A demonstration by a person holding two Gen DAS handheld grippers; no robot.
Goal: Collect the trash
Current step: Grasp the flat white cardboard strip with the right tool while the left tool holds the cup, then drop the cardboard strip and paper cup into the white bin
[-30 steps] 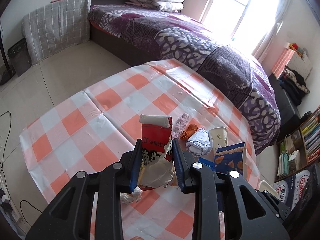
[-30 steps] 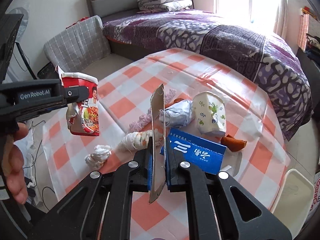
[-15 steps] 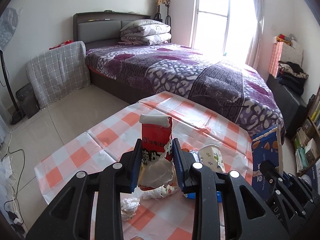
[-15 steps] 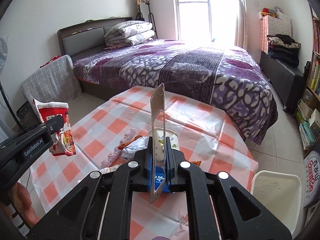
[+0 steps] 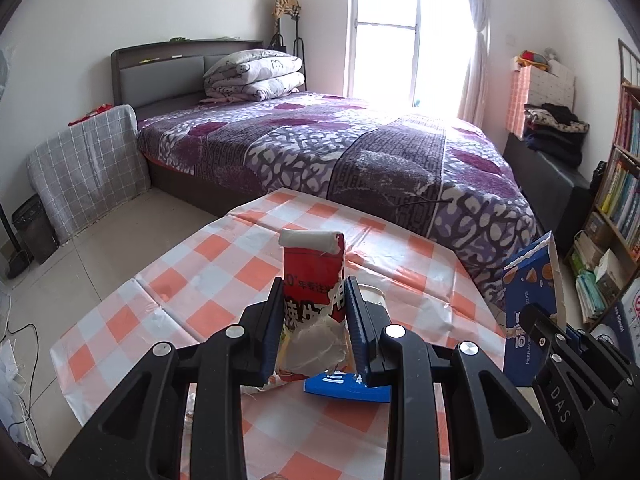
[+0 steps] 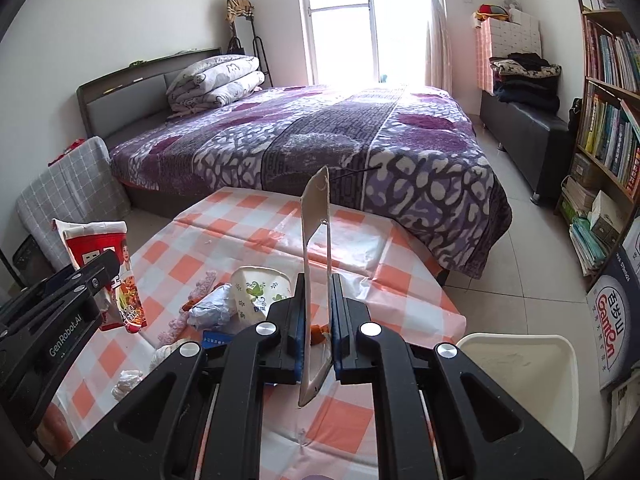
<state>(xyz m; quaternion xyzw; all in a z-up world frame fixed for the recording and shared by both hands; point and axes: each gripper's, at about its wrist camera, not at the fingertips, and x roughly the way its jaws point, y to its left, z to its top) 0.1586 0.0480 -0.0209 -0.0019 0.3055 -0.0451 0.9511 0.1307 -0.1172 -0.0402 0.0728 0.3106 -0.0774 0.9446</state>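
My left gripper [image 5: 314, 320] is shut on a red snack wrapper [image 5: 314, 280] and holds it above the checked table [image 5: 224, 272]. The wrapper also shows in the right wrist view [image 6: 116, 264]. My right gripper [image 6: 318, 320] is shut on a flattened blue cookie box [image 6: 316, 248], seen edge-on; its blue face shows in the left wrist view [image 5: 530, 304]. On the table lie a paper cup [image 6: 260, 292], crumpled grey paper [image 6: 210, 312], a blue box piece [image 5: 348, 388], pink scraps [image 6: 200, 284] and a white tissue [image 6: 126, 382].
A white bin [image 6: 516, 376] stands on the floor right of the table. A purple bed [image 6: 320, 140] lies behind the table. A bookshelf [image 6: 604, 128] lines the right wall. A grey checked cushion [image 5: 88, 172] leans at the left.
Both grippers have risen and tilted up with their loads, so more of the room and less of the table shows. The white bin has come closer in the right view.
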